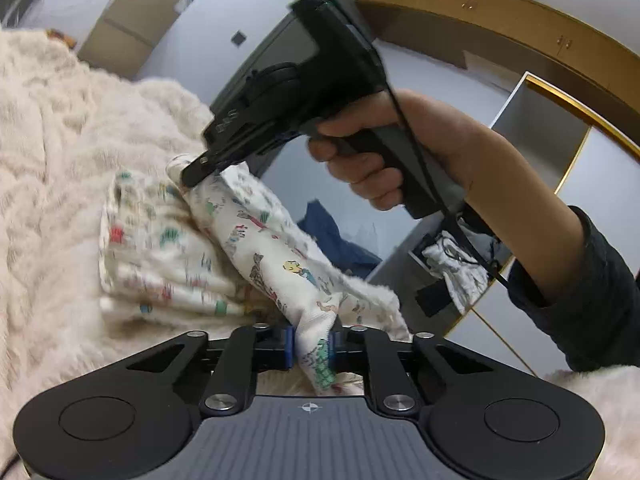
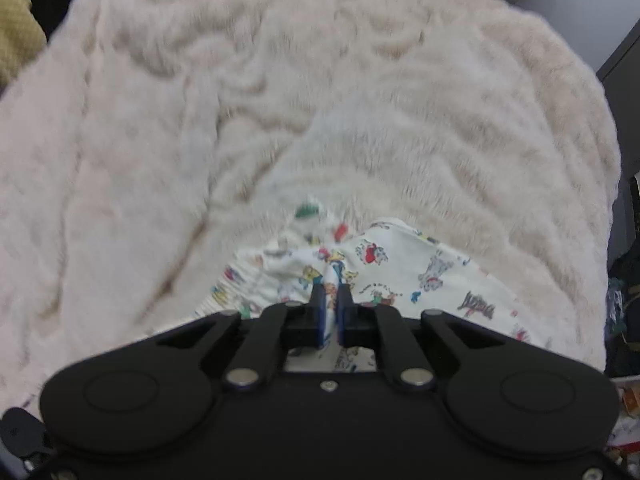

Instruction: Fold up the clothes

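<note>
Garment: printed cloth (image 1: 272,248) on the fluffy blanket (image 1: 60,152), stretched between both grippers.
Left gripper (image 1: 312,350): jaws pinched on its hem.
Right gripper (image 2: 330,312): jaws clamped on a fold.
Surroundings: dark cabinet (image 1: 280,44) at 12 o'clock; blue cloth (image 1: 332,236) behind.
Left view only: hand (image 1: 400,148) on the right gripper's handle.

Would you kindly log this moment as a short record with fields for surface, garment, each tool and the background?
surface: fluffy cream blanket
garment: white printed cloth, partly folded, one end lifted off the blanket
left tool: shut on the cloth, a bunched edge between its blue pads
right tool: shut on the cloth; seen from the left view, held in a hand
background: blue cloth, wooden cupboards
</note>
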`<state>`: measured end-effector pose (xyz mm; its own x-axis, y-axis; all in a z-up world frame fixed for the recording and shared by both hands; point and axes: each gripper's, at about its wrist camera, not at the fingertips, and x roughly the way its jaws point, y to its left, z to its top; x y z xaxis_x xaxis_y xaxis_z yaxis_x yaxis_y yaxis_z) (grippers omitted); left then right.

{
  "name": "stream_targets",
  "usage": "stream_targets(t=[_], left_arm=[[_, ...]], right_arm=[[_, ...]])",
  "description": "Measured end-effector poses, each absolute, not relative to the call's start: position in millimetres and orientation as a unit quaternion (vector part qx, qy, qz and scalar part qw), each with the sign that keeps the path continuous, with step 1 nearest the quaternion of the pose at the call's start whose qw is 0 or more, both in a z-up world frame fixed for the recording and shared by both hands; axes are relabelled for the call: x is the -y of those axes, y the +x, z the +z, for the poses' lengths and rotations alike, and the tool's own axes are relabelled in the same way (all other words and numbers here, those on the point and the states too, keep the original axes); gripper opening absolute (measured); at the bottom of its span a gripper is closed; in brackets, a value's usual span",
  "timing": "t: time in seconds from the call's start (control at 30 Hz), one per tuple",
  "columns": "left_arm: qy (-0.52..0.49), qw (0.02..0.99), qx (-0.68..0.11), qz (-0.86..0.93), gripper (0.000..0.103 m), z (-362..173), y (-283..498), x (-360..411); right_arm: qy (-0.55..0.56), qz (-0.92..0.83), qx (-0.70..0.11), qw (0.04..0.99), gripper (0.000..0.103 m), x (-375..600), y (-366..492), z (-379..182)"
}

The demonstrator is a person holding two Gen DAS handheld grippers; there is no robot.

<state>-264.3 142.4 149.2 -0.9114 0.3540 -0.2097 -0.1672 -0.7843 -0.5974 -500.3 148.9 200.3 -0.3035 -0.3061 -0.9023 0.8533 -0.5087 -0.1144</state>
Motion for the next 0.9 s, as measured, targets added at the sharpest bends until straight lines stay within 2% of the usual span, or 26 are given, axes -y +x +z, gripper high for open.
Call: stream_targets(t=[0.1, 0.23, 0.3, 0.33, 0.37, 0.4, 0.43, 0.47, 0.53, 0.57, 0.67, 0.8, 0.9], left_arm=[[-0.136, 0.126, 0.299, 0.936, 0.009, 159, -253, -130], [-0.153, 0.084, 0.288, 0.942, 0.010, 153, -238, -112], [-0.162, 0.060, 0.303, 0.937, 0.012, 142, -234, -103], [-0.165, 0.053, 0.312, 0.934, 0.017, 136, -234, -99], [-0.167, 0.042, 0.319, 0.932, 0.025, 134, -233, -96], [-0.170, 0.025, 0.319, 0.932, 0.030, 133, -231, -94], [-0.173, 0.014, 0.308, 0.936, 0.044, 136, -229, -95], [-0.176, 0.003, 0.296, 0.939, 0.052, 139, -227, -95], [-0.171, -0.009, 0.275, 0.946, 0.054, 151, -220, -98], [-0.162, -0.005, 0.270, 0.949, 0.058, 158, -217, -99], [-0.125, 0.009, 0.246, 0.961, 0.063, 185, -208, -110], [-0.097, 0.001, 0.266, 0.959, 0.065, 194, -207, -109], [-0.111, 0.016, 0.269, 0.956, 0.065, 188, -211, -112]], right_arm=[[0.426, -0.758, -0.284, 0.405, 0.004, -150, -495, 234], [0.422, -0.757, -0.266, 0.423, 0.005, -134, -489, 247], [0.429, -0.747, -0.269, 0.430, 0.015, -123, -485, 232], [0.432, -0.742, -0.276, 0.433, 0.021, -124, -484, 226], [0.434, -0.736, -0.282, 0.436, 0.034, -125, -483, 219], [0.437, -0.730, -0.289, 0.438, 0.035, -127, -482, 212], [0.439, -0.725, -0.296, 0.441, 0.035, -128, -481, 205], [0.438, -0.724, -0.289, 0.448, 0.036, -136, -483, 205], [0.426, -0.727, -0.254, 0.474, 0.042, -164, -489, 219], [0.415, -0.727, -0.238, 0.493, 0.044, -182, -488, 227], [0.380, -0.719, -0.198, 0.547, 0.043, -233, -483, 244], [0.333, -0.687, -0.181, 0.619, 0.025, -281, -458, 230], [0.296, -0.660, -0.167, 0.670, 0.022, -318, -440, 219]])
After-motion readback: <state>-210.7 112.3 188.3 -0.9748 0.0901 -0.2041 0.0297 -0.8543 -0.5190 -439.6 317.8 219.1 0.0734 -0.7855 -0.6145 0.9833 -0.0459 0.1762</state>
